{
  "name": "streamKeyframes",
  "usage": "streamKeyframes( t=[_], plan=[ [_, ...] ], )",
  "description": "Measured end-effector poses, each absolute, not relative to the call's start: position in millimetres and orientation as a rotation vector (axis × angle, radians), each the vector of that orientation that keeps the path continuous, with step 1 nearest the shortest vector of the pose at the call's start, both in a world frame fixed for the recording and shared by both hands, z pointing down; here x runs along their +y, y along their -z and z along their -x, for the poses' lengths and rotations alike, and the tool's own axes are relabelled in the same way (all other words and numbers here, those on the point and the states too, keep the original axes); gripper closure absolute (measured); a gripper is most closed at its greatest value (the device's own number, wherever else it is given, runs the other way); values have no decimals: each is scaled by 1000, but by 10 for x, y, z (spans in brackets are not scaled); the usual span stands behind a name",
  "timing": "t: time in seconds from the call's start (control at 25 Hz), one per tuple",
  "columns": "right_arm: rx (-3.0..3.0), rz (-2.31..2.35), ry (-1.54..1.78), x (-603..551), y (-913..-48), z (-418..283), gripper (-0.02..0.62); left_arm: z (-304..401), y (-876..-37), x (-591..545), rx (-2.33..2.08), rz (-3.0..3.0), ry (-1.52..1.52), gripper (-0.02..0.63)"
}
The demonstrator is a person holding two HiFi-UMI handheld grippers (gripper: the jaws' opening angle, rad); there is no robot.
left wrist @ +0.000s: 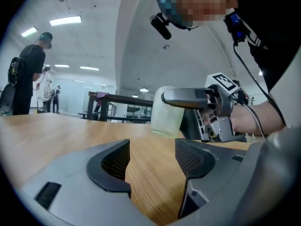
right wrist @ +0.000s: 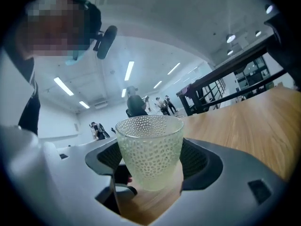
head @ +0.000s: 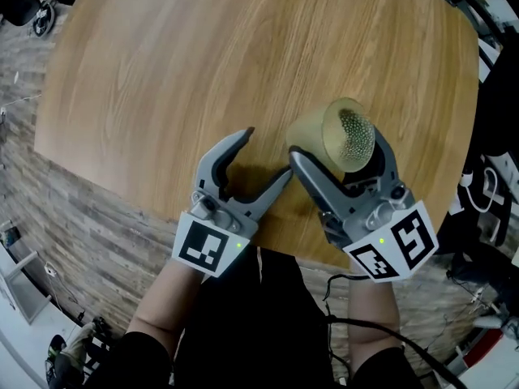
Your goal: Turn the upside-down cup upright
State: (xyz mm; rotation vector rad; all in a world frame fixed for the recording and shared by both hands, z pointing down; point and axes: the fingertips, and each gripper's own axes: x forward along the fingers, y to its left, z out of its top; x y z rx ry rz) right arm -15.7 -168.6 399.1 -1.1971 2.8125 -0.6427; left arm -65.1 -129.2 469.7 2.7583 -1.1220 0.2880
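the right gripper (head: 336, 148) is clamping the textured pale green cup (head: 349, 136) between its two pads, squeezing its sides. in the head view the cup is sitting at about 4 o'clock from the middle of the wooden bench (head: 203, 55), tilting so that its open mouth is facing the camera. the left gripper (head: 268, 152) is standing wide open at about 9 o'clock of the cup, holding nothing, with only bench surface showing between its jaws.
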Motion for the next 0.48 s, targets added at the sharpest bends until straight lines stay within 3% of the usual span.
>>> streamKeyframes(
  t=[0.16, 0.48],
  plan=[
    [2830, 1042, 704, -1556, -3779, 204, 272, 426, -4571, -1261, -1063, -2887, -356, 277],
    [2795, 895, 849, -1419, -3856, 202, 272, 283, -4565, -1209, -1009, -2943, -273, 278]
  ],
)
